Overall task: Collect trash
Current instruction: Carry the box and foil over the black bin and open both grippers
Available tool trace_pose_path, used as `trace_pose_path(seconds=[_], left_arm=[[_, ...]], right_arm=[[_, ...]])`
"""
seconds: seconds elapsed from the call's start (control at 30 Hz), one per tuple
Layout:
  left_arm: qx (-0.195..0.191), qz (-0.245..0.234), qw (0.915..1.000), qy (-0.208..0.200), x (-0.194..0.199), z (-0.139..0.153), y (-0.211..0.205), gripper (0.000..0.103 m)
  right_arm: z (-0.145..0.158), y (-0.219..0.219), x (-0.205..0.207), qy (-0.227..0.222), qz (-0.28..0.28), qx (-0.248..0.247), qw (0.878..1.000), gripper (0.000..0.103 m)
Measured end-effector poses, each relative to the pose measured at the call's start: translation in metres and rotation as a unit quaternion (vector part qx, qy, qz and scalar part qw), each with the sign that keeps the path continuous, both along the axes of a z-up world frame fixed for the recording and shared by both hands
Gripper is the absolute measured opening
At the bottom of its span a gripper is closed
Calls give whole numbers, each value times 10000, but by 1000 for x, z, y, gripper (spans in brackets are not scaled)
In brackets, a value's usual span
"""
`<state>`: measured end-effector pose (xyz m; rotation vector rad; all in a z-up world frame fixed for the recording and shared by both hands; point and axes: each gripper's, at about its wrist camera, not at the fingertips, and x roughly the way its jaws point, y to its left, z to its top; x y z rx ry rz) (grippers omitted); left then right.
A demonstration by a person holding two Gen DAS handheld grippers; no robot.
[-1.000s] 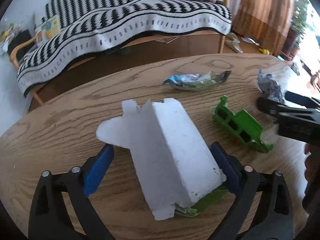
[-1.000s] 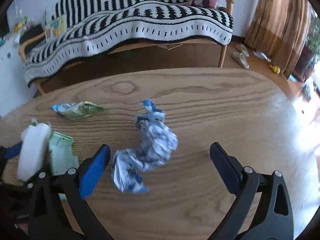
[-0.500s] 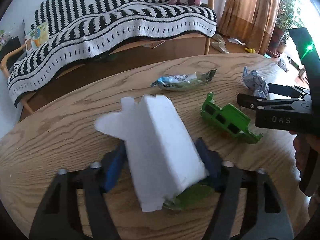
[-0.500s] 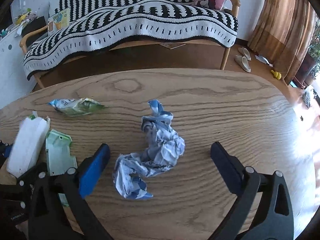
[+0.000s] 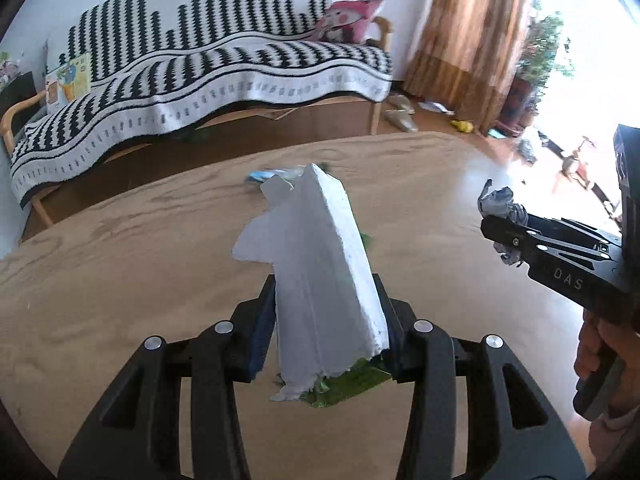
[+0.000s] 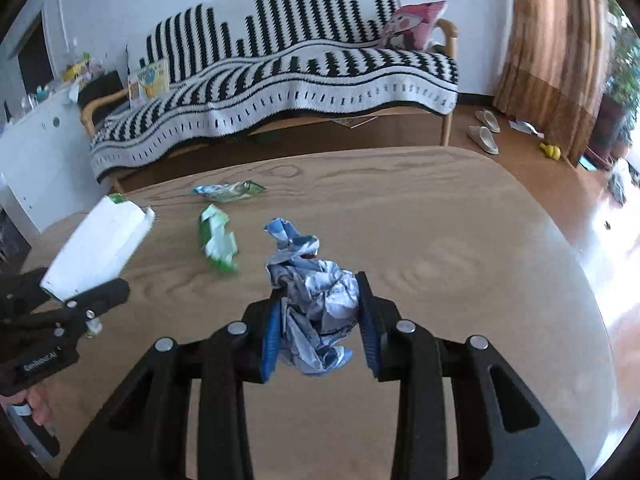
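My left gripper (image 5: 326, 320) is shut on a white carton (image 5: 320, 272) with a green underside and holds it tilted above the wooden table (image 5: 120, 280). The right wrist view shows that left gripper (image 6: 80, 300) and the white carton (image 6: 100, 248) at the left. My right gripper (image 6: 320, 312) has its jaws closing, its pads pressing on a crumpled blue-and-white paper (image 6: 320, 304) lifted off the table. In the left wrist view the right gripper (image 5: 520, 236) carries the crumpled paper (image 5: 500, 204) at the right. A green-and-white scrap (image 6: 218, 240) and a blue-green wrapper (image 6: 228, 191) lie on the table.
Beyond the table's far edge (image 6: 360, 156) stands a sofa (image 6: 280, 80) under a black-and-white striped blanket. Slippers (image 6: 486, 136) and small toys lie on the floor by a brown curtain (image 6: 552, 40). A person's hand (image 5: 596, 344) holds the right gripper's handle.
Both grippers closed on their pieces, the left on the white carton and the right on the crumpled paper, and raised them off the table. The green scrap stayed on the table.
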<state>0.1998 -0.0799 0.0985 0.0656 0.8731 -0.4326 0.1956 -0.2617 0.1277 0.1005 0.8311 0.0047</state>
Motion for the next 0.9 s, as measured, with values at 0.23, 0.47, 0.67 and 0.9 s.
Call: trace_pose_path(seconds=[0.23, 0.47, 0.67, 0.9], left_arm=[[-175, -733, 9972, 18, -104, 18, -66, 44], [-65, -1467, 9891, 99, -196, 14, -140, 44], [-1, -2248, 9727, 576, -275, -26, -199, 44], [245, -2834, 9492, 1345, -318, -105, -234, 44]], right_arm=[[42, -36, -130, -323, -418, -531, 9972, 34], [44, -105, -248, -283, -1038, -288, 9938, 34], [-6, -152, -344, 74, -1590, 561, 9857, 34], [-98, -187, -413, 880, -2273, 1378, 9600, 34]])
